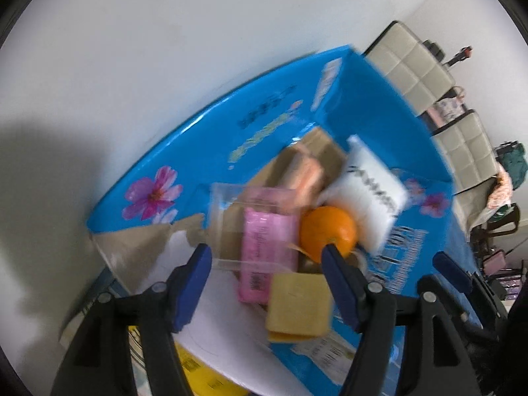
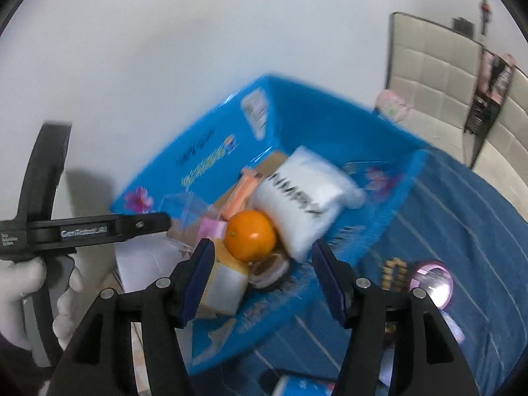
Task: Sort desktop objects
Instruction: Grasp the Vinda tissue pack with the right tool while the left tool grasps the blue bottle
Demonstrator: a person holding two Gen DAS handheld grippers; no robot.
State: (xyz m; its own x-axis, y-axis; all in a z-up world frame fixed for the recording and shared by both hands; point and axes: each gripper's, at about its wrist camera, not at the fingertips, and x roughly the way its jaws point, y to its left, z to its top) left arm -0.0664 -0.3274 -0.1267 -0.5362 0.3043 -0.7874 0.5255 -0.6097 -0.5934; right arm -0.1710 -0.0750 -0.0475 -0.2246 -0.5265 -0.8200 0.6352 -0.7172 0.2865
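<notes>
**Reader:** So, where do the sorted things sit?

**Describer:** Nearly all of them lie inside a blue cardboard box [image 1: 184, 171] printed with pink flowers, its flaps folded open. An orange [image 1: 330, 229] rests near the middle. Just beside it, toward the far wall of the box, is a white soft pack [image 1: 366, 194] with black lettering. A pink packet [image 1: 264, 247] lies on the other side of the orange, partly under a clear plastic container [image 1: 227, 204]. A peach-coloured bar [image 1: 305, 173] leans behind them, and a yellow sponge-like block [image 1: 298, 308] sits nearest the camera.

**Reader:** And the claws?

**Describer:** Both are released. The left claw [image 1: 267, 283] hangs over the near edge of the box with its blue pads spread and nothing pinched between them. The right claw [image 2: 262, 279] hovers over the same box, jaws apart, also empty; the orange [image 2: 250, 239] shows in the gap but lies below, untouched.

**Reader:** Anything outside the box?

**Describer:** From the right wrist view, the box stands on a bench covered by a dark blue striped cloth [image 2: 462, 231]. A round pink item [image 2: 432, 283] glares on the cloth; it might be a small mirror or lid, though blur makes that uncertain. A white-gloved hand [image 2: 19, 297] grips the left device at the frame's edge. Padded cream chairs [image 2: 429, 76] stand behind.
</notes>
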